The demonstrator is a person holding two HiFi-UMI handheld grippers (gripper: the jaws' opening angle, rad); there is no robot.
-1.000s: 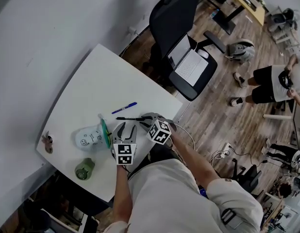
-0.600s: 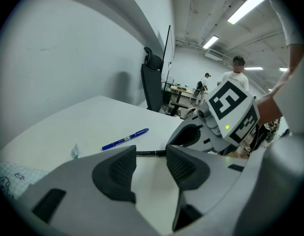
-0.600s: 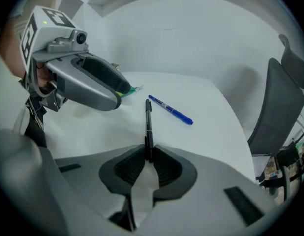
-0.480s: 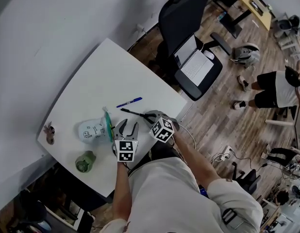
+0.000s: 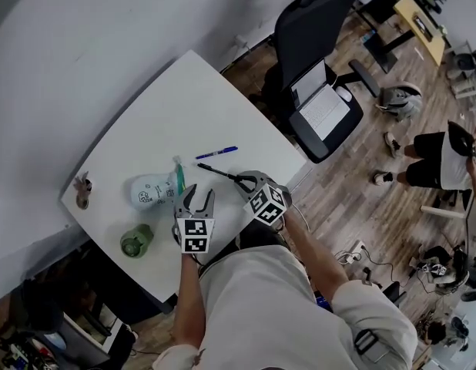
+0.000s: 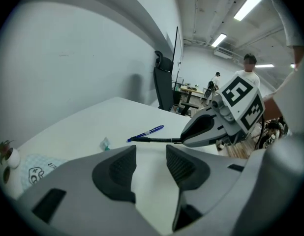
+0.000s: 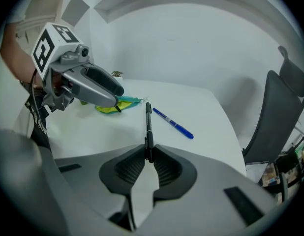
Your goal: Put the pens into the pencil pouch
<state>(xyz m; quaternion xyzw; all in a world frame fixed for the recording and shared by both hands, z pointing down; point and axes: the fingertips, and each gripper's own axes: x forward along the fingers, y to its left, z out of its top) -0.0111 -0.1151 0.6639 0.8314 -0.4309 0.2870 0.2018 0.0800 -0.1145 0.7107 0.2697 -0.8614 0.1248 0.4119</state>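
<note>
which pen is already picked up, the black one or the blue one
The slim black pen, pinched by its end in the shut right gripper. The blue pen lies loose on the white table.

Bright, even ceiling light — gripper views fisheye-warped, dark-cornered, jaws softly blurred.
</note>
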